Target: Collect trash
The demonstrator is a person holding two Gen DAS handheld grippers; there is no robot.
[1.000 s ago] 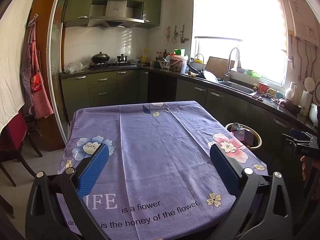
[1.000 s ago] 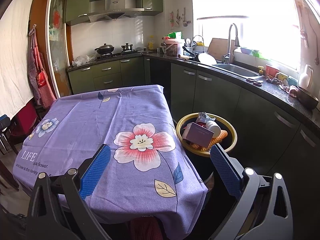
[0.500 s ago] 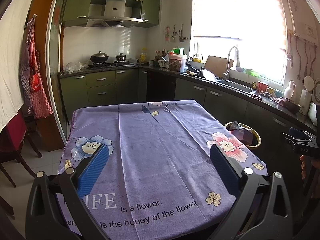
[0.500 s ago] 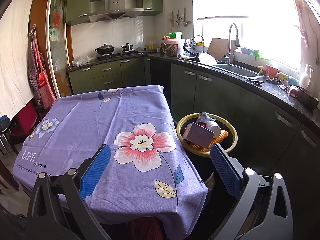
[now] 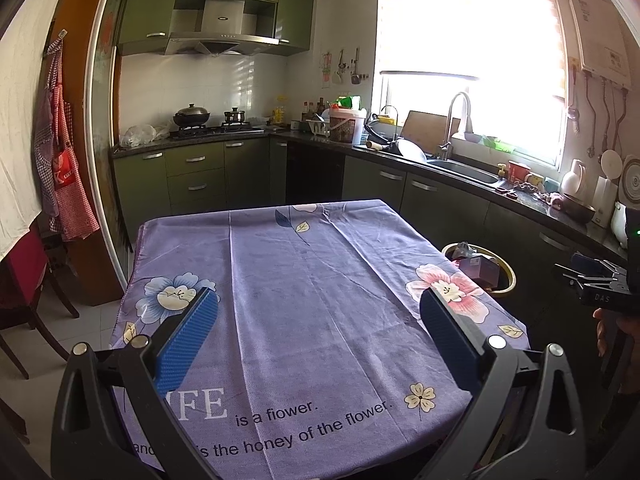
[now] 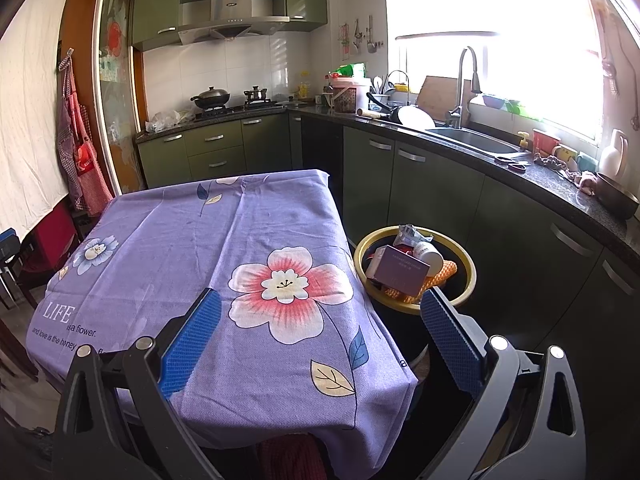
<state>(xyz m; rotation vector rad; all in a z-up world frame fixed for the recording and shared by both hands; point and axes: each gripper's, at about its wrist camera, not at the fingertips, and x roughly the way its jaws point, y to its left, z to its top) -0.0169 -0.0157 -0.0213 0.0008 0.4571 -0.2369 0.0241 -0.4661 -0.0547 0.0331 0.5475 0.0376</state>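
Both grippers, left (image 5: pixel 318 334) and right (image 6: pixel 320 336), are held with jaws wide apart and empty over the tablecloth (image 5: pixel 304 280), which is seen bare. Trash is piled in the bin (image 6: pixel 468 264) beside the table: box (image 6: pixel 400 271), cup (image 6: pixel 430 252), orange mesh (image 6: pixel 448 270). All judged light; the box is stiff, best gripped across its flat faces.

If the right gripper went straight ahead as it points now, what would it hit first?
Probably the purple tablecloth: the open right gripper aims over its near corner, with the trash bin off to the right. Depth is unclear.
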